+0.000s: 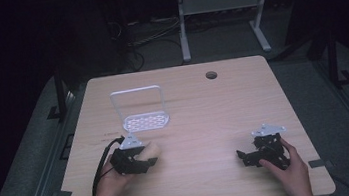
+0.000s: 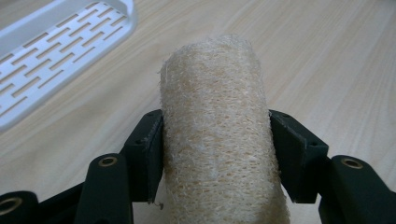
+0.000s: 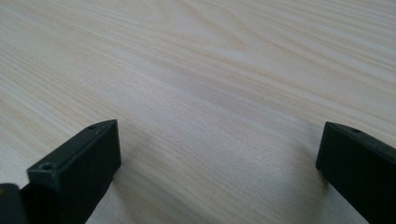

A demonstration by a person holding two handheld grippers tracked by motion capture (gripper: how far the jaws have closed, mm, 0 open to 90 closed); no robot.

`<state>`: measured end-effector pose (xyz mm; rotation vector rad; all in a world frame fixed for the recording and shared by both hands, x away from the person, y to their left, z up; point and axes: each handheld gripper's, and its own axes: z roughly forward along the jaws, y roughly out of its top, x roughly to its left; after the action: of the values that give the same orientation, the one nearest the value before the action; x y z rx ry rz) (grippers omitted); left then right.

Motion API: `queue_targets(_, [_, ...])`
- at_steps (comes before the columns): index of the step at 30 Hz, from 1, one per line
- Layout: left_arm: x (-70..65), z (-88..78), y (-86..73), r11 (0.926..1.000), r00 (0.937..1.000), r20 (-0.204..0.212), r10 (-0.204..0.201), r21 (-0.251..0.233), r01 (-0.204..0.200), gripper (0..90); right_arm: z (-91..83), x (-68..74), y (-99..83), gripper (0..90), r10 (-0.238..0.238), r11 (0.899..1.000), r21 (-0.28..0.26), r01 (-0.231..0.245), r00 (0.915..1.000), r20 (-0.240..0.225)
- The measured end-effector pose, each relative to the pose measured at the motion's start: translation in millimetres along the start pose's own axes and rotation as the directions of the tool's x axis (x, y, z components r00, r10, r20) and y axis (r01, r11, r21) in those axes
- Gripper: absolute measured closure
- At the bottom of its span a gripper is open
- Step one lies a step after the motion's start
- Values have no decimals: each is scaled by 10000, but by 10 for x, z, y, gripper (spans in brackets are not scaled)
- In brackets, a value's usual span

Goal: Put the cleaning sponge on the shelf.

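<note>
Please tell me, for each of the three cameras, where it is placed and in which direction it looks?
High view: above the person's side, looking forward and down on the table; both hands and tools show.
Left gripper view: rides the left tool, looking along its jaws clamped on a loofah.
Right gripper view: rides the right tool, jaws wide apart over bare wood.
Shared: the white rack and the loofah appear in the high and left gripper views.

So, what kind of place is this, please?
Probably a lab or workshop set up for recording: a bare wooden table in a dark room, loose cables on the floor behind it, and a metal-framed bench beyond.
</note>
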<state>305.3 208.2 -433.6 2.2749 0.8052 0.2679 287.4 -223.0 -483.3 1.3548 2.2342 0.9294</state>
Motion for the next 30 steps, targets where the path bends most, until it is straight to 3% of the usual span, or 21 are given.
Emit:
queue_targets(8, [80, 11, -3, 9998, 9998, -13, -189, -75, 189, 404, 0, -1, 0, 0, -10, 10000, 4, 10, 10000, -3])
queue_targets(30, [259, 31, 183, 10000, 9997, -242, -49, -41, 48, 403, 0, 0, 0, 0, 1, 10000, -1, -1, 10000, 0])
